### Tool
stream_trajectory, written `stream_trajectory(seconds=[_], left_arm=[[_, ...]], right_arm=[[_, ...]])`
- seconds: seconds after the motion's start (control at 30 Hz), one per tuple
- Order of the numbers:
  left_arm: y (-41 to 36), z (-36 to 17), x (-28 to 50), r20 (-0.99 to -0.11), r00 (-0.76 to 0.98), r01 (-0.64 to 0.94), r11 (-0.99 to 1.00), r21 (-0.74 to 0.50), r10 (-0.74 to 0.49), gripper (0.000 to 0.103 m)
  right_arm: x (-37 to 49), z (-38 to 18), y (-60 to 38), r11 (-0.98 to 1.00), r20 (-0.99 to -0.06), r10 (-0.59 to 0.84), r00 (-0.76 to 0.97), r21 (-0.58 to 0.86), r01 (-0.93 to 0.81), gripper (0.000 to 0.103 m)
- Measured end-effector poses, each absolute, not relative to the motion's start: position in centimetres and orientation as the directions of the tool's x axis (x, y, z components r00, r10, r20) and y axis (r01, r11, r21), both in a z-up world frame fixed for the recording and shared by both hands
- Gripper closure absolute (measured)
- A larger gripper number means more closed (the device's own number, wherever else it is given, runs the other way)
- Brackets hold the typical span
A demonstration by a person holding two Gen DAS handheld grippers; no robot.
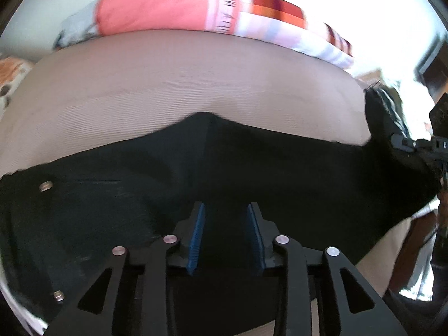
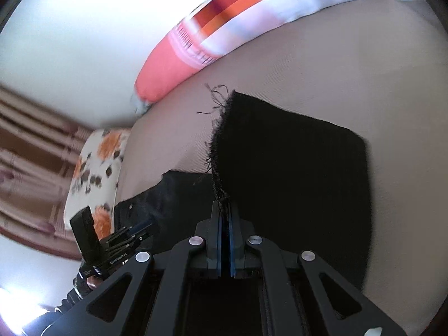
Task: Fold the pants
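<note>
Black pants (image 1: pixel 196 173) lie across a beige bed sheet (image 1: pixel 182 78). In the left wrist view my left gripper (image 1: pixel 226 210) hovers over the waist part, its blue pads apart with nothing between them. Metal rivets (image 1: pixel 45 186) show on the left. My right gripper (image 2: pixel 225 212) is shut on the frayed hem of the black pant leg (image 2: pixel 294 168), which is lifted off the sheet (image 2: pixel 336 70). The right gripper also shows at the right edge of the left wrist view (image 1: pixel 406 141). The left gripper shows at the lower left of the right wrist view (image 2: pixel 134 232).
A coral and striped pillow (image 1: pixel 168 8) lies at the far edge of the bed, seen also in the right wrist view (image 2: pixel 179 64). A floral pillow (image 2: pixel 95 168) lies at the left. White wall behind; striped curtain (image 2: pixel 28 151) far left.
</note>
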State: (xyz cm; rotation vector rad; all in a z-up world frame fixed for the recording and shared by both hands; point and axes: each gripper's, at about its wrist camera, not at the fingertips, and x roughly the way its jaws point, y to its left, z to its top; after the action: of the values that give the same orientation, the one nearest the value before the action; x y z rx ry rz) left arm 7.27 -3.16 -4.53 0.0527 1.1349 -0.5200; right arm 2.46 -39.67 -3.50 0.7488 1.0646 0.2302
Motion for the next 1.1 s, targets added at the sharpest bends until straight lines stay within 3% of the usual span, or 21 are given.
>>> stream_trajectory(seconds=[0.2,0.47,0.57,0.67,0.87,1.1], left_arm=[[1.2,-4.7,7.5,-0.888,0.372,0.343,0.929,-0.139,-0.27,0.06],[3.1,-4.8,7.1,-0.866,0.341,0.341,0.907,-0.248,-0.365,0.059],[2.7,-4.6,6.7,-0.856,0.321,0.361,0.888,-0.284,-0.404,0.059],[2.2,-5.0,6.8,-0.859,0.271,0.359,0.874,-0.328,-0.434,0.059],[0.8,-5.1,6.2,-0.878,0.236,0.405,0.863,-0.301,-0.417,0.059],[-1.7,-6.2,5.9,-0.833,0.094,0.405,0.786,-0.468,-0.545,0.059]], right_arm=[[7.3,-5.7,-32.0,0.752,-0.716,0.568,0.406,0.652,0.099,0.098],[9.5,-10.1,-22.9,0.811,-0.787,0.565,0.246,0.585,0.008,0.097],[9.8,-11.0,-21.5,0.839,-0.815,0.533,0.227,0.544,-0.015,0.09],[9.6,-10.2,-21.5,0.842,-0.818,0.531,0.223,0.538,-0.029,0.082],[6.9,-6.3,-24.7,0.884,-0.834,0.444,0.328,0.467,-0.01,0.074],[1.5,-4.5,-31.2,0.864,-0.82,0.362,0.444,0.474,0.171,0.071]])
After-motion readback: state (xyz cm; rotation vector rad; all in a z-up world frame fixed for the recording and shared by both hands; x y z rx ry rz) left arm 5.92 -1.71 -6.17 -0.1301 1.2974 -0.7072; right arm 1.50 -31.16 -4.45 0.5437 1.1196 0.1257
